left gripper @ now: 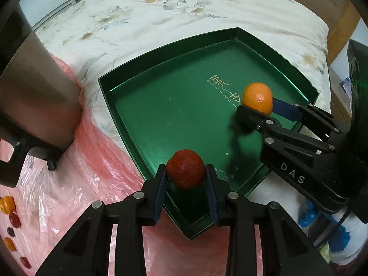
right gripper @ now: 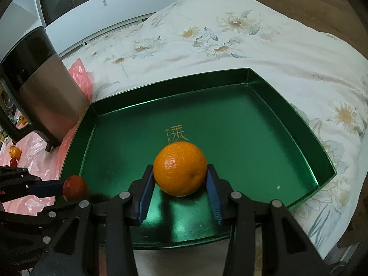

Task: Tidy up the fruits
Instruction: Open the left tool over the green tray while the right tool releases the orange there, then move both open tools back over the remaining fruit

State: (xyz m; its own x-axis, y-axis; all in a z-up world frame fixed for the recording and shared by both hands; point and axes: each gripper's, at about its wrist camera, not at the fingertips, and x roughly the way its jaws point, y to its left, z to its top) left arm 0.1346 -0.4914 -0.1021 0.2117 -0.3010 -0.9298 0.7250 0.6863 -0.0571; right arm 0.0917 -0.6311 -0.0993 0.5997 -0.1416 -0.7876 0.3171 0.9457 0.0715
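Note:
A green tray [left gripper: 161, 115] lies on a flowered quilt. My left gripper [left gripper: 185, 173] is shut on a small red fruit [left gripper: 185, 170], which hangs over the tray's near corner. My right gripper [right gripper: 180, 178] is shut on an orange [right gripper: 180, 169], with its blue pads against both sides, over the middle of the tray [right gripper: 241, 138]. From the left wrist view the orange [left gripper: 257, 96] and the right gripper [left gripper: 258, 108] sit at the tray's right side. From the right wrist view the red fruit [right gripper: 75, 188] shows at the tray's left edge. Whether the orange touches the tray floor I cannot tell.
A steel bin with a black top [right gripper: 41, 85] stands close to the tray's left corner. Pink plastic sheet [left gripper: 92, 172] covers the surface to the left, with several small fruits [left gripper: 9, 207] lying on it. The quilt [right gripper: 230, 34] rises behind the tray.

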